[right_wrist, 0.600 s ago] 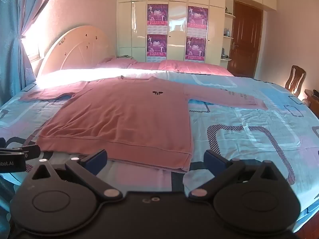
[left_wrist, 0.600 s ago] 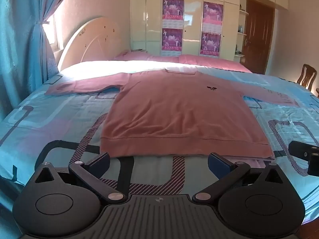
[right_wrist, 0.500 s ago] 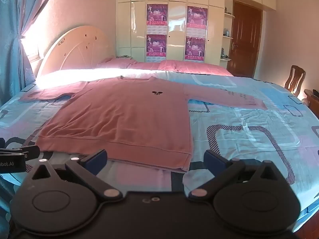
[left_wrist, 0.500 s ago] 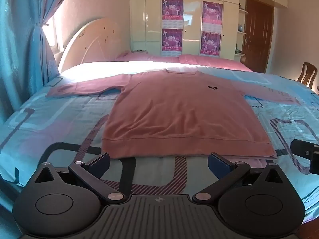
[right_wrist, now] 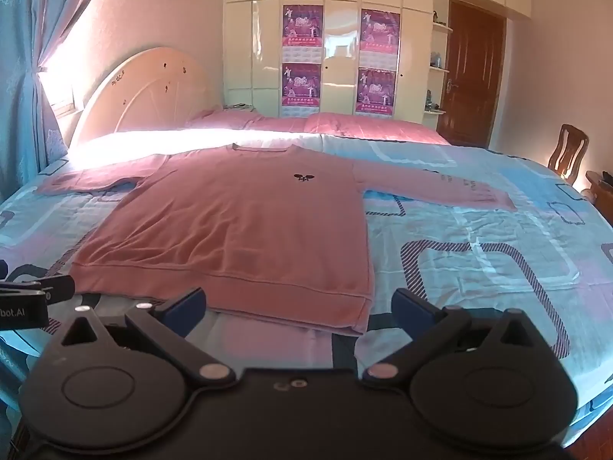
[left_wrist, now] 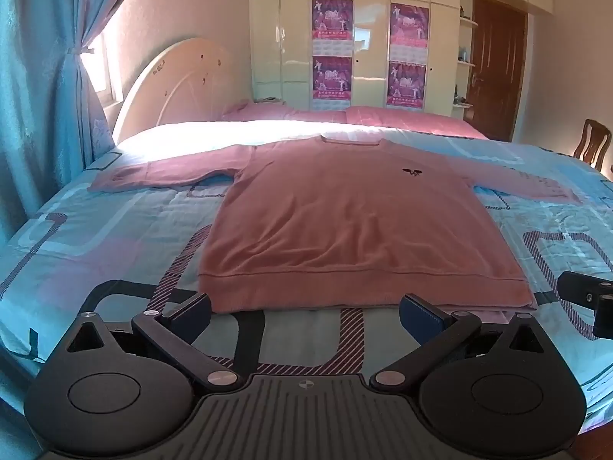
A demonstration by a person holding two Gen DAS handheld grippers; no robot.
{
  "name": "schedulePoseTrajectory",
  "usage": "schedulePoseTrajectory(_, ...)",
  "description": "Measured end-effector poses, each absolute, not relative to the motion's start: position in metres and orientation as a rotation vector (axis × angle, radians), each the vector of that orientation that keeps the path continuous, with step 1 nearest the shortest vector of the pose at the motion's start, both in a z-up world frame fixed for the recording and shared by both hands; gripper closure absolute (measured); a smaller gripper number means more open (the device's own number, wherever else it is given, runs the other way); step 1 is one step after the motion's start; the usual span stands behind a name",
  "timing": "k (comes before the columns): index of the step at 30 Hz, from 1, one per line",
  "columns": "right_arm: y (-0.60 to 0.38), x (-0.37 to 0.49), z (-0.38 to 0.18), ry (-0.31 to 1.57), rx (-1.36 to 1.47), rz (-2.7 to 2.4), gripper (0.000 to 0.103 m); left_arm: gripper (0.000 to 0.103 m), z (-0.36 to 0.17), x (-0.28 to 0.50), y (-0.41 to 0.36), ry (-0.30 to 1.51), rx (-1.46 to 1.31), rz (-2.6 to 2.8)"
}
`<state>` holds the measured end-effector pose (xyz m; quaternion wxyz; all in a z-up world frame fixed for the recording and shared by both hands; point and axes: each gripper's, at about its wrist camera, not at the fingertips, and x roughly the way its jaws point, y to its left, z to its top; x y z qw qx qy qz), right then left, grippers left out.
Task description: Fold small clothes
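— Jaws first: how do they stand?
— Both spread wide with nothing between them; the left gripper (left_wrist: 305,314) and the right gripper (right_wrist: 299,306) hover just short of the hem.
— And the garment?
— A pink sweater (left_wrist: 352,222) lies flat, face up, on the bed (left_wrist: 95,230), sleeves out to both sides, a small dark logo (right_wrist: 302,178) on the chest.
— Around it?
— Blue patterned sheet, pink pillows (right_wrist: 367,126) by the headboard (left_wrist: 172,80), a wardrobe (right_wrist: 341,50) with posters behind.

Sweater: pink sweater (left_wrist: 356,226) lay flat on the blue bedspread (left_wrist: 115,237), sleeves spread.
Left tool: the left tool (left_wrist: 306,312) hovered wide open, just short of the hem.
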<state>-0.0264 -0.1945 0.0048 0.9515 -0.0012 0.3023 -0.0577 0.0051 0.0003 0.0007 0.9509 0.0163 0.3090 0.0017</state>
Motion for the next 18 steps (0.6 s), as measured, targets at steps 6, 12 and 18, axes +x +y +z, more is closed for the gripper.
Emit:
schedulePoseTrajectory(6,-0.1907,-0.0243,0.0039,0.62,-0.006,-0.121,0.0,0.0,0.0005,0.005,0.0002,0.627,0.04,0.006)
schedulePoseTrajectory(12,-0.1888,-0.0217,0.0025,0.621,-0.006,-0.125,0.0,0.0,0.001,0.0061,0.0007,0.627,0.041,0.004)
schedulePoseTrajectory(18,-0.1892,-0.0216,0.0019,0.62,-0.002,-0.128,0.0,0.0,0.0028,0.0064,0.0002,0.623,0.038,0.001)
